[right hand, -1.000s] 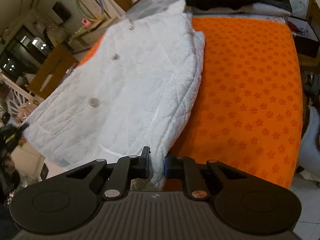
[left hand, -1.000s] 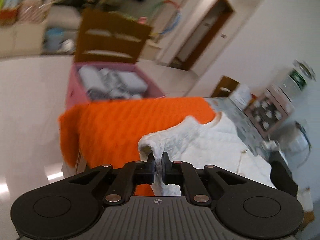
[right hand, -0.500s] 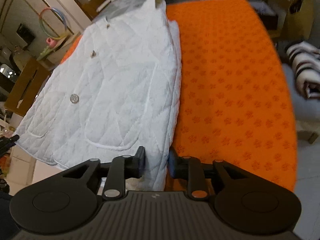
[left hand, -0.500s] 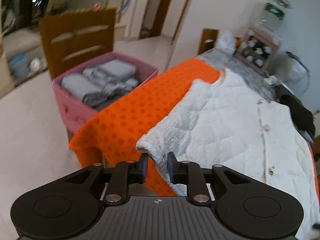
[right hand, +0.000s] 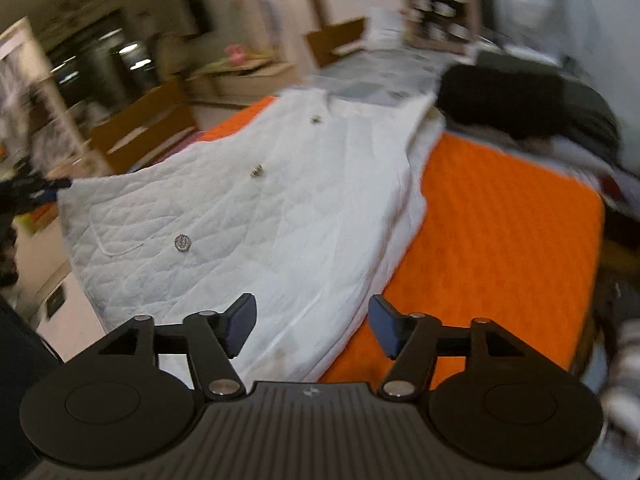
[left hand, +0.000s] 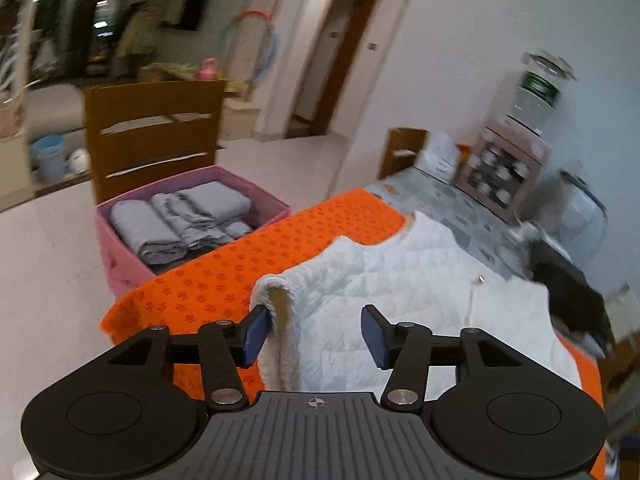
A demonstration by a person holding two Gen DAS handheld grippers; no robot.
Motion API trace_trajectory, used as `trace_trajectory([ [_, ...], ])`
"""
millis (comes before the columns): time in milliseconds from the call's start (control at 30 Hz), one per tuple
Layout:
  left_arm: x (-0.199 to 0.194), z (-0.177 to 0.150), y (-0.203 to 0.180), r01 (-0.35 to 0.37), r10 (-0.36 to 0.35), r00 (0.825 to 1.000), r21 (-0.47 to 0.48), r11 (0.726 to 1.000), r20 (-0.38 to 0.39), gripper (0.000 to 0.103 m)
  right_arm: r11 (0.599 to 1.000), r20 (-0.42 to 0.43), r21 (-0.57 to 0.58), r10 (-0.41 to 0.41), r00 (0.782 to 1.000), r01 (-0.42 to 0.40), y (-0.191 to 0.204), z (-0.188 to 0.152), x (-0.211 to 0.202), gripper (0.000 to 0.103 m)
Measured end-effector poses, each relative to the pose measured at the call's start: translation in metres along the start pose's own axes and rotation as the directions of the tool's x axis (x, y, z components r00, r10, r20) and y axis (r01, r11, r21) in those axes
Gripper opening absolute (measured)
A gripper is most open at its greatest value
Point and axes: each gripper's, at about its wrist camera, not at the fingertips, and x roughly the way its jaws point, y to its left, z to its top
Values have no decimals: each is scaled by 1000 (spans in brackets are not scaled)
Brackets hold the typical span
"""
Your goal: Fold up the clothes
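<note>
A white quilted buttoned vest (left hand: pixel 404 292) (right hand: pixel 280 208) lies flat on an orange flower-patterned cloth (left hand: pixel 256 264) (right hand: pixel 496 232) that covers the table. My left gripper (left hand: pixel 316 334) is open at the vest's near left hem corner; a raised fold of that corner still touches the left finger's pad. My right gripper (right hand: pixel 312 330) is open just above the vest's near right hem corner, holding nothing. The vest's buttons run along its middle in the right wrist view.
A pink bin (left hand: pixel 120 256) with folded grey clothes (left hand: pixel 180 216) stands on the floor beyond the table's left side, a wooden chair (left hand: pixel 152 128) behind it. Dark garments (right hand: pixel 520 100) are piled at the table's far end, near a shelf unit (left hand: pixel 504 168).
Both grippers, shut on the vest's hem corners a second ago, have opened wide and let the vest go. It now rests on the orange cloth.
</note>
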Motion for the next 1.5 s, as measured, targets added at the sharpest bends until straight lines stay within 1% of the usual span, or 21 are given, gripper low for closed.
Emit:
trace_trajectory([
  [100, -11, 1, -14, -82, 83, 996, -16, 996, 44, 58, 991, -21, -100, 85, 996, -87, -31, 22, 13, 77],
  [233, -27, 3, -32, -187, 191, 977, -42, 981, 99, 59, 965, -53, -174, 188, 981, -195, -69, 48, 34, 82],
  [300, -35, 2, -44, -211, 214, 971, -38, 977, 110, 59, 949, -76, -211, 221, 972, -233, -84, 61, 48, 82],
  [367, -37, -1, -59, -219, 218, 971, -5, 976, 103, 59, 930, -102, -245, 256, 961, -273, -95, 72, 63, 82],
  [433, -32, -7, -74, -201, 199, 978, 21, 979, 69, 59, 908, -123, -276, 291, 949, -314, -105, 82, 77, 82],
  [467, -25, -12, -82, -183, 181, 983, 30, 983, 40, 59, 896, -132, -291, 309, 942, -335, -108, 87, 83, 82],
  [533, -7, -23, -98, -115, 116, 993, 40, 993, -31, 59, 872, -150, -310, 348, 925, -378, -117, 94, 96, 82],
  [567, 6, -31, -108, -82, 86, 993, 52, 995, -75, 59, 861, -162, -315, 367, 916, -400, -121, 97, 102, 82],
  [633, 30, -44, -127, 9, 3, 988, 73, 997, -156, 59, 836, -187, -326, 402, 896, -443, -129, 103, 113, 82],
  [733, 65, -67, -156, 100, -61, 966, 145, 984, -251, 58, 794, -246, -339, 443, 862, -505, -138, 110, 131, 84],
  [800, 89, -80, -175, 160, -94, 945, 192, 968, -312, 58, 758, -298, -339, 475, 828, -557, -143, 117, 145, 88],
  [900, 116, -96, -194, 226, -118, 914, 245, 943, -387, 57, 704, -356, -351, 509, 784, -617, -145, 128, 166, 89],
  [1000, 132, -110, -205, 235, -98, 904, 292, 927, -416, 56, 656, -393, -334, 556, 733, -676, -145, 138, 189, 90],
  [1067, 139, -115, -207, 240, -91, 901, 313, 919, -425, 57, 614, -430, -307, 593, 681, -728, -141, 141, 202, 90],
  [1133, 138, -116, -206, 249, -96, 898, 317, 915, -429, 58, 561, -481, -292, 613, 626, -774, -134, 140, 210, 90],
  [1167, 138, -116, -205, 253, -100, 897, 315, 915, -431, 58, 534, -519, -283, 613, 595, -797, -130, 138, 212, 90],
  [1233, 138, -115, -204, 259, -105, 894, 311, 914, -435, 59, 492, -590, -277, 591, 550, -825, -122, 131, 213, 90],
  [1267, 139, -115, -205, 259, -106, 894, 311, 914, -436, 59, 489, -602, -284, 578, 551, -824, -122, 129, 211, 90],
  [1333, 139, -115, -205, 257, -105, 895, 309, 916, -434, 59, 505, -614, -277, 561, 555, -817, -127, 130, 205, 90],
  [1433, 141, -115, -206, 255, -108, 897, 301, 919, -429, 59, 523, -654, -306, 492, 575, -795, -137, 126, 190, 90],
  [1500, 141, -115, -206, 259, -112, 897, 304, 917, -427, 61, 551, -644, -325, 465, 607, -768, -140, 123, 182, 90],
])
